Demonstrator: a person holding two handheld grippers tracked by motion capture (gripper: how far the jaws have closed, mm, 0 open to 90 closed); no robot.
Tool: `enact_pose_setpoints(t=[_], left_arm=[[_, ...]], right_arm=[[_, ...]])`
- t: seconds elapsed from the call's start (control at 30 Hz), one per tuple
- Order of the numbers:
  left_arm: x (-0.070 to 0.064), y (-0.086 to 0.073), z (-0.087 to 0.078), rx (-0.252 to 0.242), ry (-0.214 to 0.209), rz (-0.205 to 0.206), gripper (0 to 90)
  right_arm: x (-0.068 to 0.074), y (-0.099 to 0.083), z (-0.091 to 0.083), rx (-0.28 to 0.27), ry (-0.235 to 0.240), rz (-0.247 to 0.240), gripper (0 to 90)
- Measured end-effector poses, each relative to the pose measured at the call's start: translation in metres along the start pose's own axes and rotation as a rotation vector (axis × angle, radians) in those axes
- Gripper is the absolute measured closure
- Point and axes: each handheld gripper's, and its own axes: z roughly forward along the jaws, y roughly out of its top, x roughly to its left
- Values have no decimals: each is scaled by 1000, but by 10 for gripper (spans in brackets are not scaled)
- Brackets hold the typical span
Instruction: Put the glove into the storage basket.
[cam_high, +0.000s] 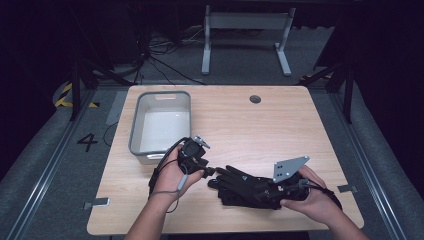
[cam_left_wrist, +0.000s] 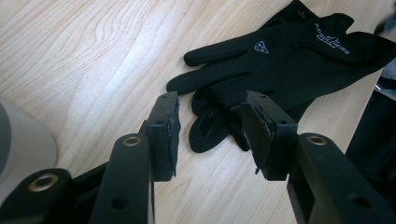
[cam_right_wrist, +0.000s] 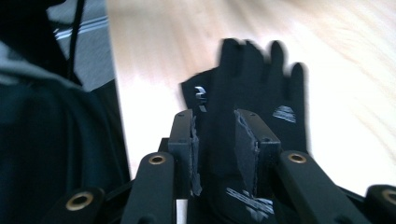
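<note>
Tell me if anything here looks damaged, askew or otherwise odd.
The pads of the left claw look torn, with ragged edges; the right claw has frayed pads too. The black gloves lie in an untidy overlapping heap. The grey bin sits straight.

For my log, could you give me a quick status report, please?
Left gripper open at glove fingertips. Right gripper closing around black gloves, grip unclear. Grey bin apart.

A black numeral "4" (cam_high: 87, 142) stands on the grey floor left of the worktop, while the white lettering on the black glove (cam_left_wrist: 299, 60) is too small to read.
</note>
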Motion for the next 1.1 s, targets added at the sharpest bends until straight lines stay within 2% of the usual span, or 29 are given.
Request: enact_pose_setpoints(t=[0.13, 0.17, 0.2, 0.23, 0.3, 0.37, 0.43, 0.47, 0.57, 0.73, 0.77, 0.8, 0.9, 1.1], left_arm=[[-3, 2, 3, 9, -9, 11, 568], [-3, 3, 4, 13, -8, 14, 569], [-3, 3, 4, 13, -8, 14, 569], [-4, 4, 7, 20, -14, 18, 569], [-5, 5, 10, 35, -22, 26, 569], [-6, 6, 12, 44, -32, 28, 570], [-7, 6, 13, 51, -32, 29, 569], [-8, 6, 15, 59, -42, 32, 569], [-9, 5, 18, 63, -68, 29, 569], [-10, 3, 21, 78, -72, 27, 568], [-11, 3, 22, 85, -75, 28, 567], [-11, 3, 22, 85, -75, 28, 567], [-12, 3, 25, 104, -84, 31, 565], [-12, 3, 29, 126, -91, 37, 561]], right_arm=[[-17, -10, -18, -17, -103, 115, 698], [-22, -13, -21, -10, -132, 133, 699], [-22, -13, -21, -10, -132, 133, 699], [-30, -20, -24, 4, -170, 186, 699], [-38, -27, -25, 33, -180, 241, 693], [-42, -34, -23, 66, -171, 283, 683], [-44, -36, -22, 83, -168, 296, 680], [-44, -39, -18, 117, -162, 299, 678], [-43, -40, -11, 155, -148, 306, 676], [-43, -43, -2, 203, -135, 322, 675], [-42, -44, 2, 235, -117, 330, 671], [-42, -44, 2, 235, -117, 330, 671], [-42, -46, 10, 294, -117, 327, 658], [-42, -49, 17, 334, -110, 327, 602]])
